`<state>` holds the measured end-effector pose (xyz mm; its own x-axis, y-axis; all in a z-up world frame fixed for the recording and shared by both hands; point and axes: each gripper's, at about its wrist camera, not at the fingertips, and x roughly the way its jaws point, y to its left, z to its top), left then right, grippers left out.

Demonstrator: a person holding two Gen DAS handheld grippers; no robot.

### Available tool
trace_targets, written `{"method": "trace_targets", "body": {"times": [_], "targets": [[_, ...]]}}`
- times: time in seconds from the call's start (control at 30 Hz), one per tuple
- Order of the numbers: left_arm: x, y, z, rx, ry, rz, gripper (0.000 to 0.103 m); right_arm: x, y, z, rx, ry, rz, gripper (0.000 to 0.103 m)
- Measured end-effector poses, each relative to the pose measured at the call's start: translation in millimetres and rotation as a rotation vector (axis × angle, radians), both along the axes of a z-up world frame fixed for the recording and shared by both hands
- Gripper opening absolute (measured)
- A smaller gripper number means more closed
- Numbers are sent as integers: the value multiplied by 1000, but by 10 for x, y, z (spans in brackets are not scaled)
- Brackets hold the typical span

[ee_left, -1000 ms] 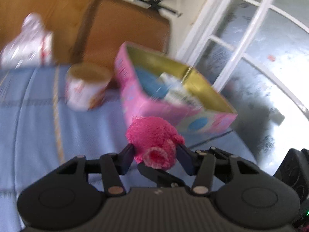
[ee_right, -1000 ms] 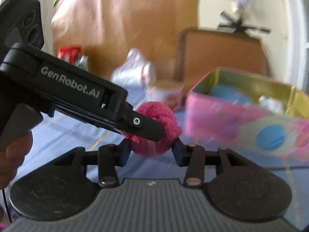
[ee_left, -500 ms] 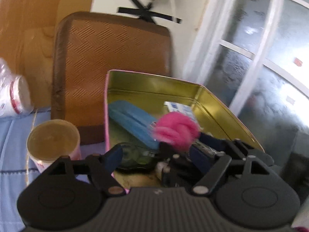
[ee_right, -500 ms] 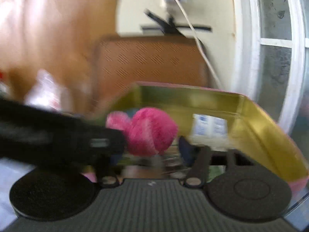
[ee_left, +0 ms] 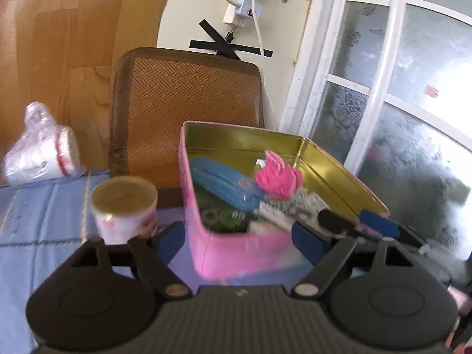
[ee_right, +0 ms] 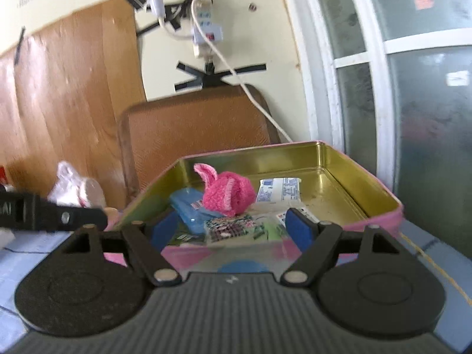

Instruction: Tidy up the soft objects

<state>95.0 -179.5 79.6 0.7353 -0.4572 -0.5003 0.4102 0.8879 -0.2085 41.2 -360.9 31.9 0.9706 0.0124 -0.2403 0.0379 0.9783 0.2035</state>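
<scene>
A pink fluffy soft toy lies inside the open pink tin box with a gold inside, on top of a blue case and paper packets. It also shows in the right wrist view, inside the tin. My left gripper is open and empty at the tin's near wall. My right gripper is open and empty just over the tin's near edge. The right gripper's fingers show at the tin's right corner in the left wrist view.
A paper cup stands left of the tin on the blue quilted cloth. A plastic bag of cups lies at the far left. A brown woven chair back stands behind, with a window at the right.
Both grippers held the pink toy a second ago. They carried it over the tin, opened and let it drop inside; both are now pulled back and empty.
</scene>
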Motion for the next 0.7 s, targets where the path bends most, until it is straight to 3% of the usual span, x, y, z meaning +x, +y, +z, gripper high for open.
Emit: {"method": "trace_targets", "body": {"times": [0.4, 0.5, 0.7], "targets": [[-760, 184, -49, 69, -51, 61, 103, -573, 91, 63, 91, 20, 27, 82], [-859, 219, -33, 88, -46, 90, 103, -680, 111, 104, 115, 26, 23, 82], [-1017, 307, -31, 132, -38, 132, 103, -791, 127, 138, 212, 66, 27, 93]]}}
